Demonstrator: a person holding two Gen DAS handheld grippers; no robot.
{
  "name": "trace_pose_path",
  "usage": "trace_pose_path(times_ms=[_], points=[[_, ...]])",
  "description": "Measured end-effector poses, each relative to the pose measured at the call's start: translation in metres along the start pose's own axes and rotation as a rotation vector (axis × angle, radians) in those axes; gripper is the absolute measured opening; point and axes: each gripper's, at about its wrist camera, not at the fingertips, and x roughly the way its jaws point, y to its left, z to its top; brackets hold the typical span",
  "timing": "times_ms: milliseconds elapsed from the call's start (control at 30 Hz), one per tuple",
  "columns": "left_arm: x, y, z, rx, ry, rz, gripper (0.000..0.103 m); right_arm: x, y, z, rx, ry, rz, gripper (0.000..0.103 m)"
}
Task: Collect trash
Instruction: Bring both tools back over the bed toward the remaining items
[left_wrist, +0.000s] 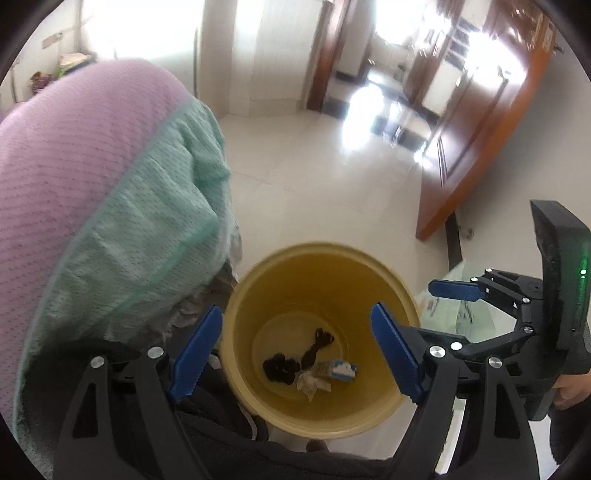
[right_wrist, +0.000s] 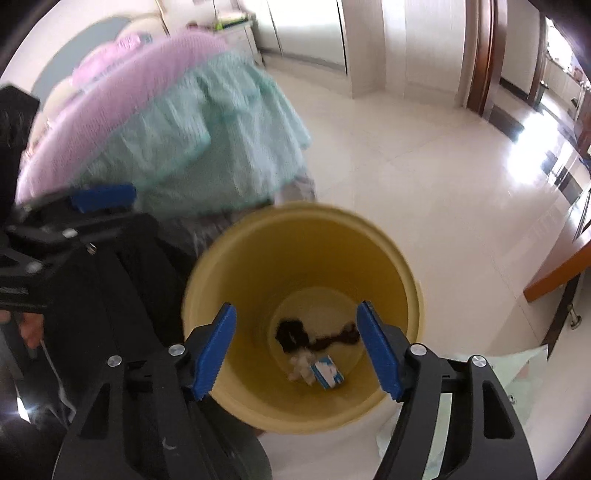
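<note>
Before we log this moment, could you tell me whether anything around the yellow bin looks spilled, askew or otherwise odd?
Nothing stands out. The yellow bin stands upright on the tile floor, and the trash in view lies at its bottom: a dark clump, a crumpled tissue and a small blue-and-white carton. Both grippers, left and right, hang open above it.

Pink-and-green quilt (left_wrist: 110, 192) near a wooden door (left_wrist: 480, 140).

One round yellow plastic bin (right_wrist: 388, 258) stands on the pale tiled floor. Inside it I count four bits of trash: one small blue-and-white carton (right_wrist: 327, 373), one crumpled white tissue (right_wrist: 300, 365), and two dark stringy clumps (right_wrist: 291, 332).
</note>
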Motion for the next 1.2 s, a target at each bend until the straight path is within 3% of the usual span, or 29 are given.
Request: trace_pose_path(times_ms=[200,467,600,700,867,1033,1200], points=[[-0.059,0.027,0.003,-0.087,-0.177,0.107,0.082,-0.030,0.025,0.031,-0.032,-0.203,0.076,0.067],[-0.160,0.085,-0.021,-0.227,-0.354,0.373,0.083,-0.048,0.116,0.084,-0.231,-0.370,0.260,0.067],[-0.208,0.110,-0.038,-0.305,-0.433,0.506,0.088,-0.054,0.159,0.103,-0.302,-0.430,0.346,0.067],[-0.233,0.124,-0.049,-0.340,-0.476,0.584,0.092,-0.061,0.196,0.112,-0.363,-0.475,0.397,0.069],[-0.275,0.148,-0.071,-0.420,-0.536,0.690,0.096,-0.070,0.251,0.125,-0.436,-0.541,0.470,0.096],[-0.306,0.168,-0.097,-0.497,-0.567,0.781,0.098,-0.078,0.299,0.130,-0.511,-0.600,0.524,0.095],[-0.322,0.190,-0.121,-0.562,-0.555,0.847,0.098,-0.068,0.348,0.131,-0.576,-0.576,0.592,0.095]])
